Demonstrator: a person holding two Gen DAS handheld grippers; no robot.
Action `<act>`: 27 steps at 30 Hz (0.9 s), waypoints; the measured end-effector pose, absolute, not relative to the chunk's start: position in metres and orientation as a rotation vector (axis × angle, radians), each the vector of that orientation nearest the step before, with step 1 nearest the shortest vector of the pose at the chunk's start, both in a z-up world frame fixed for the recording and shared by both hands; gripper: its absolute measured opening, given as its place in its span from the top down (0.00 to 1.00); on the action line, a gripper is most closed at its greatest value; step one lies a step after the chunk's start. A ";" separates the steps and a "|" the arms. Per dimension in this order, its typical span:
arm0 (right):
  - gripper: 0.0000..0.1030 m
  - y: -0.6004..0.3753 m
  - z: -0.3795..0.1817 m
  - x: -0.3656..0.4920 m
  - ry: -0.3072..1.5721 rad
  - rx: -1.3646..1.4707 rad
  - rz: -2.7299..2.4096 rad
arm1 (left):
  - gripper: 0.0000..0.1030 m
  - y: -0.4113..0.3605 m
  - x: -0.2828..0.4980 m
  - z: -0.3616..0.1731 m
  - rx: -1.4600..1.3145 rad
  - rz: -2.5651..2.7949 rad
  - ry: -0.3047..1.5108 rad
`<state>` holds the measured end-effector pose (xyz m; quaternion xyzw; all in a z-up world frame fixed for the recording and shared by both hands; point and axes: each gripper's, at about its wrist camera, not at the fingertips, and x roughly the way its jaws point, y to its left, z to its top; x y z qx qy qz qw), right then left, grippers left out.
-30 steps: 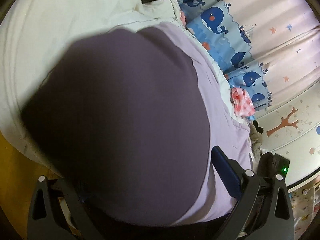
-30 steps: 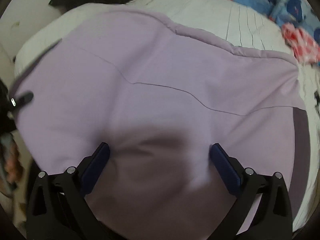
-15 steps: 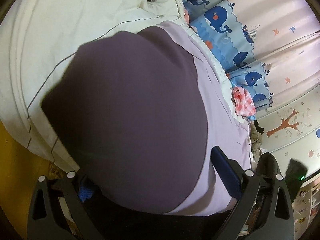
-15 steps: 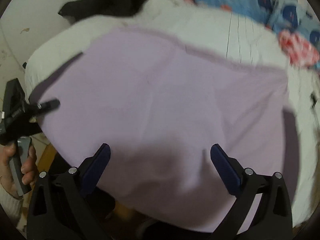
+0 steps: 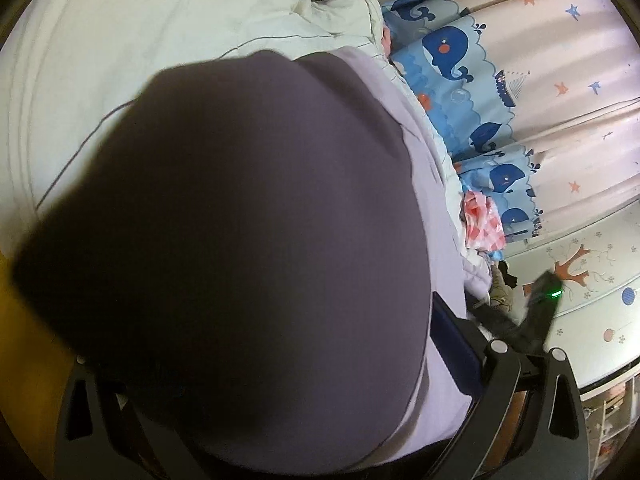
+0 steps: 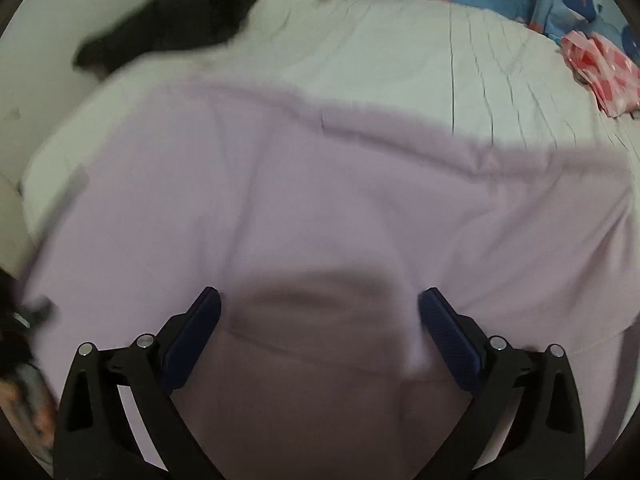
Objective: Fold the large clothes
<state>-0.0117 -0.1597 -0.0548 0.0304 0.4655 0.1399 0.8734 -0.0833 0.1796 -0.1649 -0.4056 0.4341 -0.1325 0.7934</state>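
A large lilac garment (image 6: 360, 184) lies spread over the white bed (image 6: 400, 52), blurred by motion. Its near part bunches between the fingers of my right gripper (image 6: 320, 332), whose blue pads (image 6: 448, 336) stand wide apart, open. In the left wrist view the garment's shadowed side (image 5: 240, 240) drapes across the lens and over my left gripper (image 5: 272, 360). Only that gripper's right finger (image 5: 456, 344) shows, standing at its wide position; cloth hides the other. The right gripper's body with a green light (image 5: 540, 312) shows beyond. The left gripper (image 6: 28, 312) is a blur at the right view's left edge.
A black garment (image 6: 168, 28) lies at the bed's far corner. A pink-and-red patterned cloth (image 6: 600, 68) sits at the far right of the bed, below blue whale-print fabric (image 5: 452, 80) and a pale star curtain (image 5: 560, 80). Yellow floor (image 5: 24, 340) shows beside the bed.
The lilac garment rose off the bed half a second ago and is down on it again, its far edge now nearer me. More white bed shows beyond it.
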 end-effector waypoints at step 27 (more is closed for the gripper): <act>0.06 -0.132 -0.053 -0.066 0.958 -0.109 0.179 | 0.07 0.165 -0.094 -0.160 -0.860 -0.261 0.891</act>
